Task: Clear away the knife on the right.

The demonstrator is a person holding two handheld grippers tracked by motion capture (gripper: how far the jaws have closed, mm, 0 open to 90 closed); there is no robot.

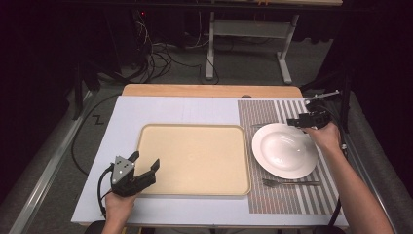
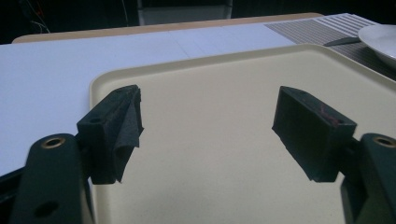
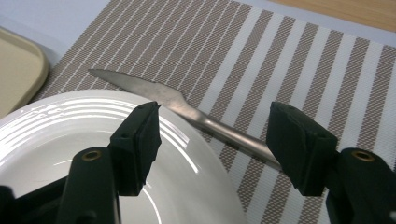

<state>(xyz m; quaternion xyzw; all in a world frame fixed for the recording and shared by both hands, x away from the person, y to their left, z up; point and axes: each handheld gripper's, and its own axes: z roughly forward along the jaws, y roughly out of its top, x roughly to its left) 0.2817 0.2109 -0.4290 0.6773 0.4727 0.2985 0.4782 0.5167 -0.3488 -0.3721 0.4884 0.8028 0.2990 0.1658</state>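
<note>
A white plate (image 1: 282,151) lies on a striped placemat (image 1: 287,200) at the right. A steel knife (image 1: 258,126) lies on the mat along the plate's far side, and a fork (image 1: 290,183) along its near side. My right gripper (image 1: 294,122) hovers at the plate's far right rim. In the right gripper view it (image 3: 215,126) is open: one jaw is over the plate (image 3: 70,126), the other beside the handle of the knife (image 3: 140,86), neither touching it. My left gripper (image 1: 146,159) is open and empty over the near left corner of a beige tray (image 1: 195,161).
The tray (image 2: 224,84) is bare and sits mid-table on a pale blue board (image 1: 126,112). A strip of wooden tabletop (image 1: 209,90) shows beyond the board. Cables and a metal stand are on the floor behind the table.
</note>
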